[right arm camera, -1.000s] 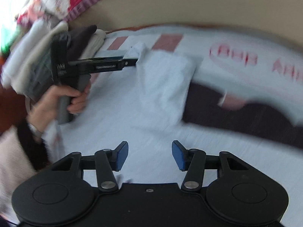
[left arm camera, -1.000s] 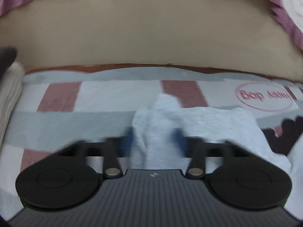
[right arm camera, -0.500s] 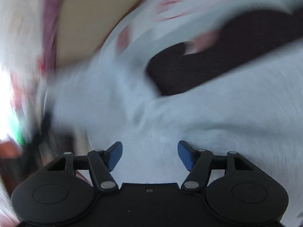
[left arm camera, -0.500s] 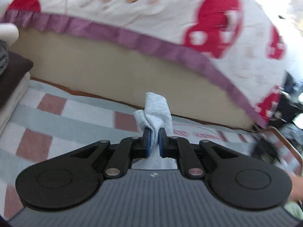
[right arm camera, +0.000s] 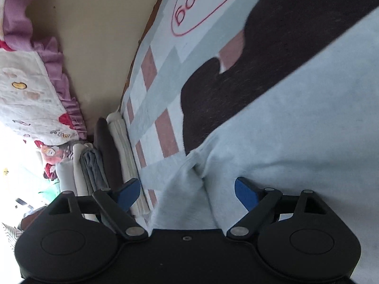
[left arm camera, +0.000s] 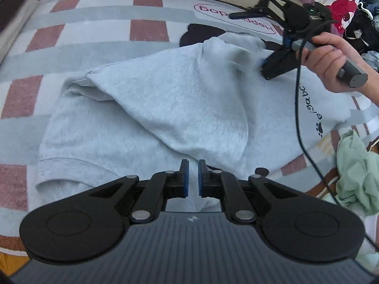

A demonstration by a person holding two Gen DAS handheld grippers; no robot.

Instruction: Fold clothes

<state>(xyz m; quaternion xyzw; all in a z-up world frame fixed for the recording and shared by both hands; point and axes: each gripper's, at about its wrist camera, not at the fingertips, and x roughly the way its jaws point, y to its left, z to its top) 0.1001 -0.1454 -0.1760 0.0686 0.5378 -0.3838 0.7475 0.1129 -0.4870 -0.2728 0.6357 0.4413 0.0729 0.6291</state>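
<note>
Your light grey cotton T-shirt (left arm camera: 146, 108) lies spread on the checked pink, grey and white bed cover (left arm camera: 78, 35), one part folded across it. Your left tool (left arm camera: 193, 175) is closed with nothing between its pads. Your right tool (right arm camera: 187, 190) is opening over the shirt's fabric. Red print on the cover reads "dog"; the shirt's dark lettering is unreadable.

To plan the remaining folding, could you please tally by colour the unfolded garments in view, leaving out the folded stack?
Light grey T-shirt: 1
Dark brown garment: 1
Pale green garment: 1
Total: 3
</note>
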